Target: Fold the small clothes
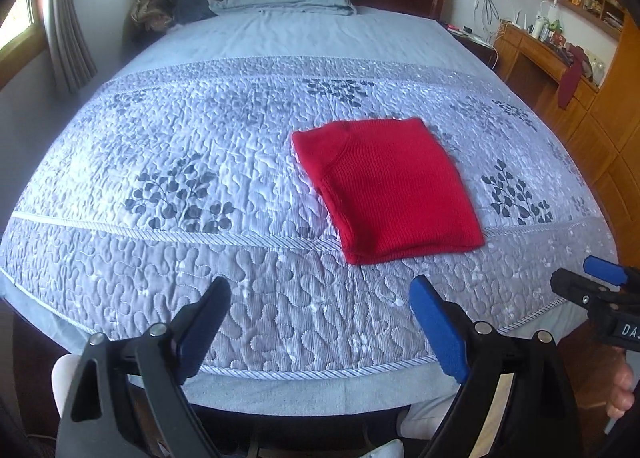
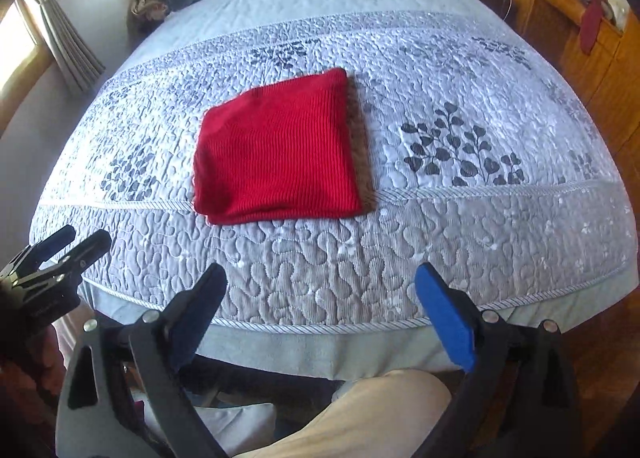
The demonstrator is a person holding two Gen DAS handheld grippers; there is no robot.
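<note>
From the left wrist view, the left claw (image 1: 320, 298) hangs spread wide and empty over the foot of the bed (image 1: 280, 318). The red knit garment (image 1: 392, 185) lies ahead of it and a little to its right, apart from both fingertips, folded into a flat, roughly square packet on the quilt. A seam shows on its top layer toward the far left corner. The right claw (image 1: 576, 278) shows at the right edge, seemingly parted, holding nothing.

From the right wrist view, the right claw (image 2: 320, 286) is likewise spread and empty, with the garment (image 2: 276, 153) ahead and slightly to its left. The layered edges show at the near left corner, so I judge the stack several layers thick. The left claw (image 2: 72, 242) sits at the far left edge, its tips parted.

The ribbed knit looks soft, light and floppy (not slippery, more likely to cling to the quilting). A pinch near a corner, through all layers at once, should keep the packet from sliding open.
</note>
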